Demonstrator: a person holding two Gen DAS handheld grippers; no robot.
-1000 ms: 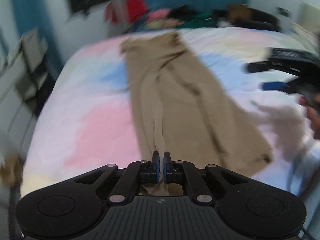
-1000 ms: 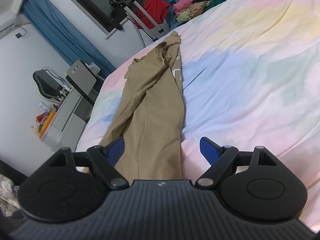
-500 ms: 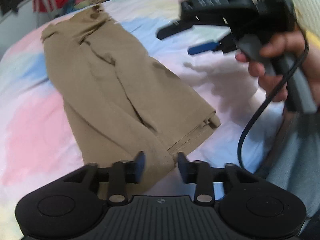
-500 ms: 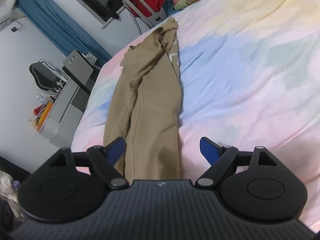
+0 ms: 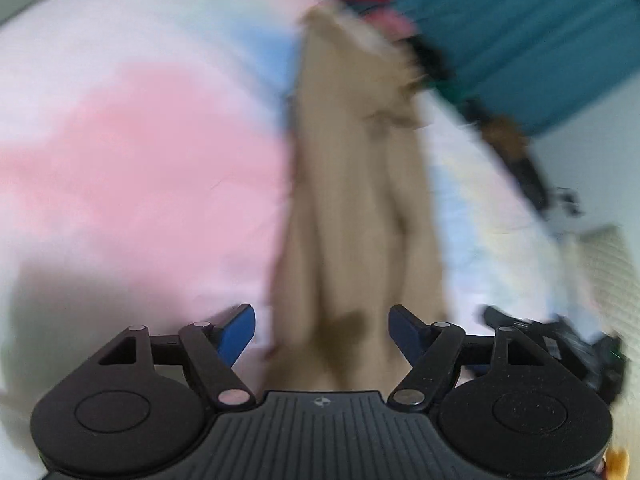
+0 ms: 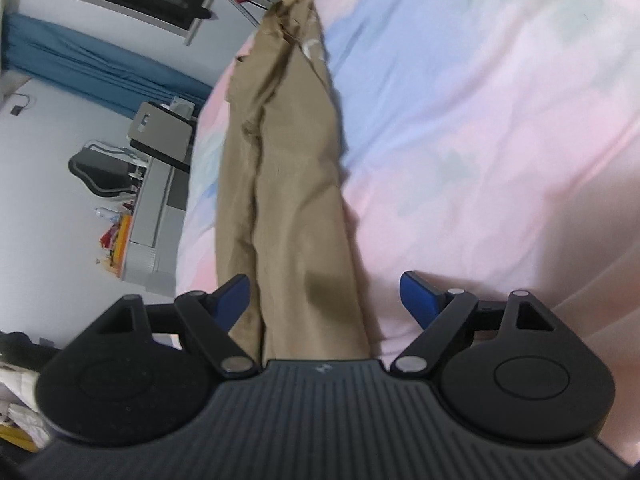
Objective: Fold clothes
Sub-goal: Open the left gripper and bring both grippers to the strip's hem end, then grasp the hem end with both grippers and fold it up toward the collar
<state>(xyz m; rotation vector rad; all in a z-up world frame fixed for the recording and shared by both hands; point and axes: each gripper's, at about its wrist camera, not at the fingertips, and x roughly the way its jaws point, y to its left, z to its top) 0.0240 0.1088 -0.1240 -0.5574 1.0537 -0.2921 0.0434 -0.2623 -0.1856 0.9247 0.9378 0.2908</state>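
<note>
Two grippers hover over tan trousers (image 6: 288, 184) lying lengthwise on a pastel bed (image 6: 500, 128). Left gripper (image 5: 322, 334) is opening, gripping nothing; right gripper (image 6: 324, 300) stands wide apart, likely lining up to grasp the near end for folding.

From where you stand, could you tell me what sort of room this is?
Most likely a bedroom. Tan trousers lie lengthwise on a bed with a pastel sheet, a heap of clothes sits at its far end, and a desk and chair stand beside it.
</note>
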